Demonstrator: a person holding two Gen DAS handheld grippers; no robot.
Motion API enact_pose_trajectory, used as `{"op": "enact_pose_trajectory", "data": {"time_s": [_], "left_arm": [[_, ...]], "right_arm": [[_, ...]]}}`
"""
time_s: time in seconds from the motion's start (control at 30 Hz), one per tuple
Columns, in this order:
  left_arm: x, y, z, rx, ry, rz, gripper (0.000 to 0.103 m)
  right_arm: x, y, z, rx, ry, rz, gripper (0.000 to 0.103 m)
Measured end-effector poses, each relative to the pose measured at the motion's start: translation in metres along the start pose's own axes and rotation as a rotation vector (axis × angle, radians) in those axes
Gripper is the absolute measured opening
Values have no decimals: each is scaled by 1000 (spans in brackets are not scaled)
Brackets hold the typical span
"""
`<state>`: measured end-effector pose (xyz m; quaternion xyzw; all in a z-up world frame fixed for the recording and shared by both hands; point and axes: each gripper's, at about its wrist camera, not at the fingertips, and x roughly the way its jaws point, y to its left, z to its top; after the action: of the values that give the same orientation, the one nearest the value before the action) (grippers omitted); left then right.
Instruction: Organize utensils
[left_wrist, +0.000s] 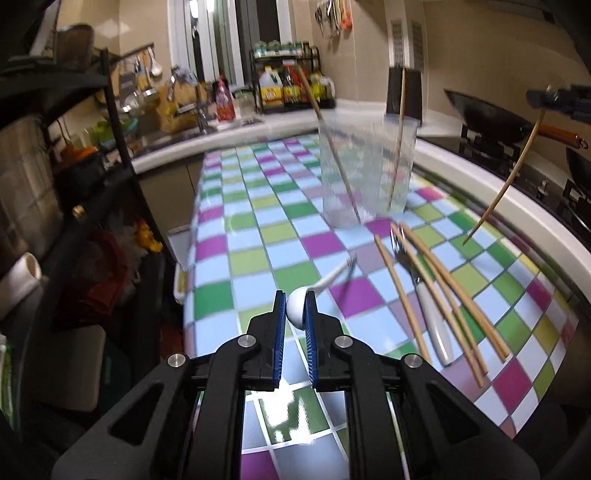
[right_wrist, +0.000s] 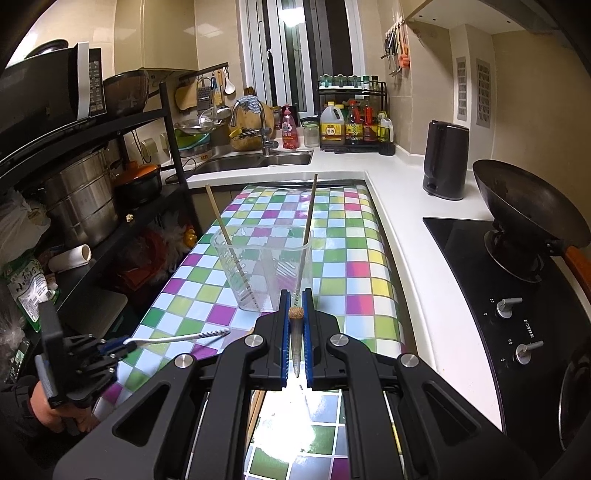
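A clear plastic cup (left_wrist: 365, 170) (right_wrist: 264, 269) stands on the checkered table and holds two wooden chopsticks (left_wrist: 332, 147) (right_wrist: 231, 243). My left gripper (left_wrist: 294, 306) (right_wrist: 110, 347) is shut on a white-handled fork (left_wrist: 330, 278) (right_wrist: 177, 338), held above the table with its tines pointing forward. My right gripper (right_wrist: 295, 306) (left_wrist: 554, 98) is shut on a wooden chopstick (right_wrist: 296, 336) (left_wrist: 506, 184), held in the air to the right of the cup. Three chopsticks (left_wrist: 443, 291) and a second white-handled fork (left_wrist: 428, 299) lie on the table in the left wrist view.
The checkered table (right_wrist: 362, 266) sits beside a white counter (right_wrist: 406, 192). A black kettle (right_wrist: 445, 158), a wok (right_wrist: 528, 210) on a black hob, a sink (right_wrist: 258, 160) and a bottle rack (right_wrist: 354, 122) ring it. A black shelf (right_wrist: 110, 155) stands at the left.
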<state>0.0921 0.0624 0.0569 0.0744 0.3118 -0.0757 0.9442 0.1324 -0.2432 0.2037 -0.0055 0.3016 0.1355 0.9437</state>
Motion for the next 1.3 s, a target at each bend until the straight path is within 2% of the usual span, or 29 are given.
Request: {"op": "enact_pose_trajectory", "data": {"time_s": [0.23, 0.47, 0.7, 0.9, 1.1, 1.3], "left_arm": [[-25, 1, 31, -10, -115, 4, 11], [-29, 4, 74, -55, -169, -36, 11], [-25, -3, 114, -76, -184, -83, 11], [-24, -13, 146, -43, -164, -94, 10], [-30, -21, 191, 4, -188, -92, 10], [-26, -26, 241, 31, -219, -79, 10]], "right_arm": [[-3, 3, 3, -8, -8, 14, 6], [-7, 4, 11, -26, -17, 10, 6], [-10, 9, 29, -58, -37, 1, 6], [-17, 17, 57, -103, -63, 5, 6], [-29, 32, 102, -154, -116, 33, 6], [-21, 44, 146, -174, -151, 48, 6]]}}
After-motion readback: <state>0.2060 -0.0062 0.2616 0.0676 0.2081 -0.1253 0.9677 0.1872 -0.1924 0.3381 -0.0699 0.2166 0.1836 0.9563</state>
